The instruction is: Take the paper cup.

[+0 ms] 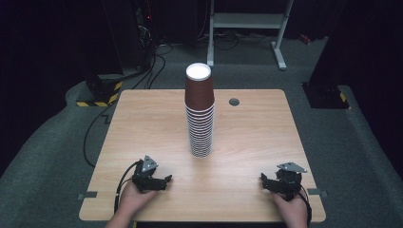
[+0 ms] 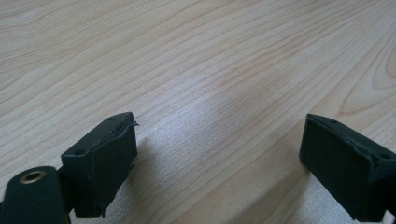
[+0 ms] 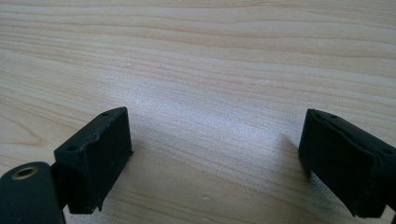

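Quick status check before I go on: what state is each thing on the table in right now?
Stack of paper cups: upside down, nested, standing upright mid-table, untouched.
Left gripper: open, holding nothing, resting low at the table's near edge.
Right gripper: open, holding nothing, low at the near edge.
Table: bare wood around the stack.

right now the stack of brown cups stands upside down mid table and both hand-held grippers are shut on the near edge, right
Not quite: both are open. The left hand-held gripper and right hand-held gripper have their jaws wide apart over bare wood in their own gripper views. The upside-down cup stack does stand mid table.
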